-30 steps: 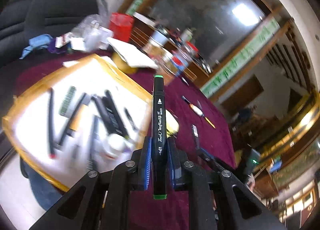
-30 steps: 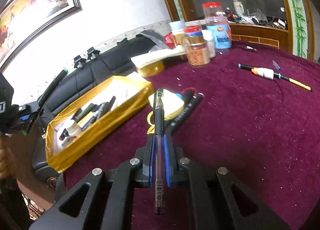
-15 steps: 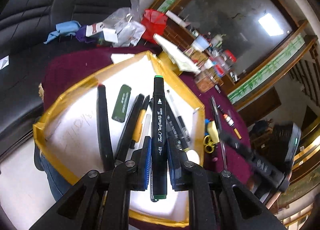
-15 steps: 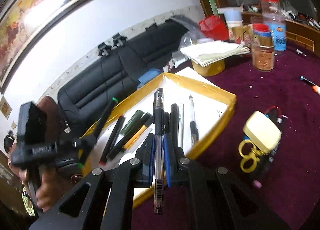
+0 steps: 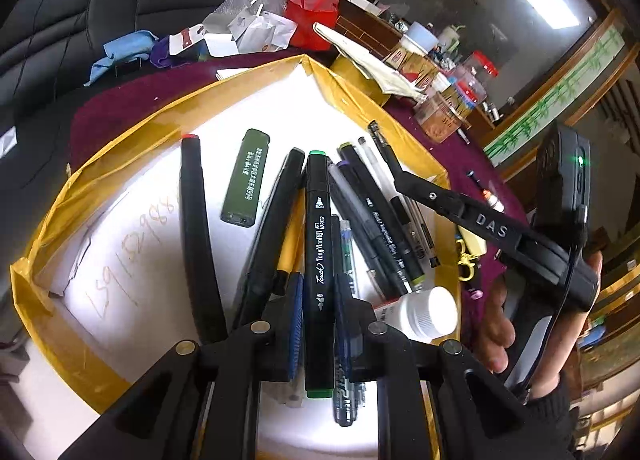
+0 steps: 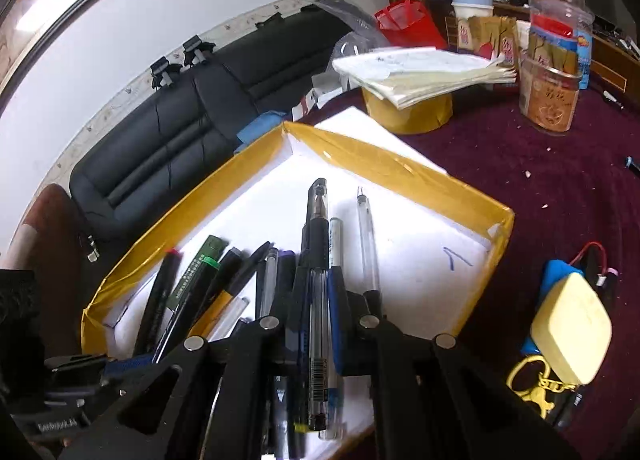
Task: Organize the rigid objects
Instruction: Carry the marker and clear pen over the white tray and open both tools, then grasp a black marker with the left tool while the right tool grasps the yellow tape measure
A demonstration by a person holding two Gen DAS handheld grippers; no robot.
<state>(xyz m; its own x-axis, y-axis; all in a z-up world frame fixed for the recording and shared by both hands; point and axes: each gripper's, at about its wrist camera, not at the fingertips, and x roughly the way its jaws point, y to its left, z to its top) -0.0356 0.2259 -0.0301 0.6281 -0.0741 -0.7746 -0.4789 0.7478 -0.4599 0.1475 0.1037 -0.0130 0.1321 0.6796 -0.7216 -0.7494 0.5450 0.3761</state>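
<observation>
1. Pinching a black art marker (image 5: 318,256) with green end caps, the left gripper (image 5: 318,300) had its blue pads pressed against the marker's barrel from both sides, above the yellow-walled tray (image 5: 100,164).
2. That marker pointed away from the camera, lengthwise over the pens lying on the tray's white floor.
3. The right gripper (image 6: 318,300) was clamped on a clear gel pen (image 6: 318,284) with a black rubber grip, its tip pointing toward the tray's far corner (image 6: 286,128).
4. A dark green lighter (image 5: 245,178) lay flat on the tray floor, apart from the pen pile, between a black marker with a red cap (image 5: 196,228) and another black marker (image 5: 272,228).
5. A white bottle (image 5: 420,314) lay on its side at the tray's near right edge, touching the ends of several pens.
6. In the left wrist view the right gripper's black body reached over the tray's right wall, with the person's hand (image 5: 496,320) beneath it.
7. A pale yellow case (image 6: 572,336) with a yellow clasp sat on the maroon tablecloth (image 6: 540,188) just outside the tray's right wall.
8. A stack of papers (image 6: 420,72) rested on a yellow tape roll (image 6: 408,116) beyond the tray, near jars (image 6: 550,96) with red lids.
</observation>
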